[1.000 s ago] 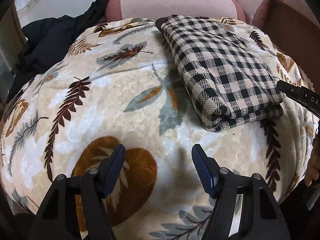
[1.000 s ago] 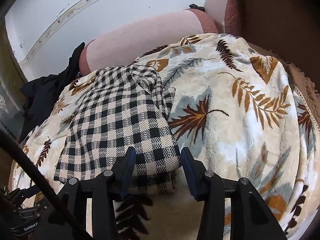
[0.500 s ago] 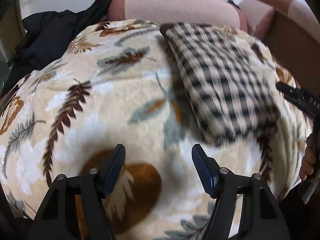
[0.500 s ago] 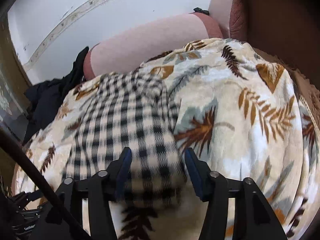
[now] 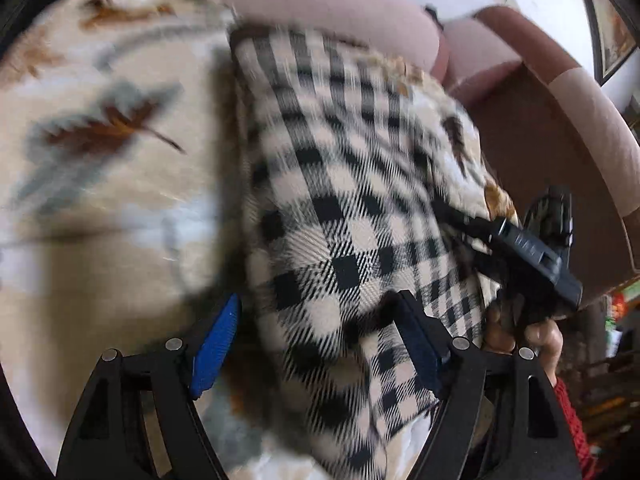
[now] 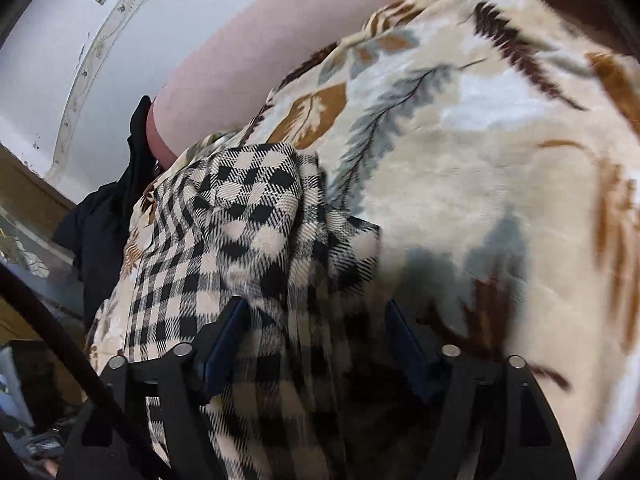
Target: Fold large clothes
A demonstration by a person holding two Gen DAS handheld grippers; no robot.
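Checked garment (image 5: 344, 216), folded, on leaf-print blanket (image 5: 100, 208): soft, thick, limp, light. Left gripper (image 5: 320, 344) and right gripper (image 6: 316, 344) jaws opening, straddling its six-o'clock edge; grip stacked layers there.

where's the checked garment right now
The folded checked garment lies on the leaf-print blanket on the sofa, its near end between both grippers' opening jaws.

checked garment (image 5: 344, 216): one, folded
leaf-print blanket (image 6: 480, 168): one
black clothing heap (image 6: 108, 220): one
grippers: two, left gripper (image 5: 320, 340), right gripper (image 6: 316, 344)
sofa bolster (image 6: 256, 52): one
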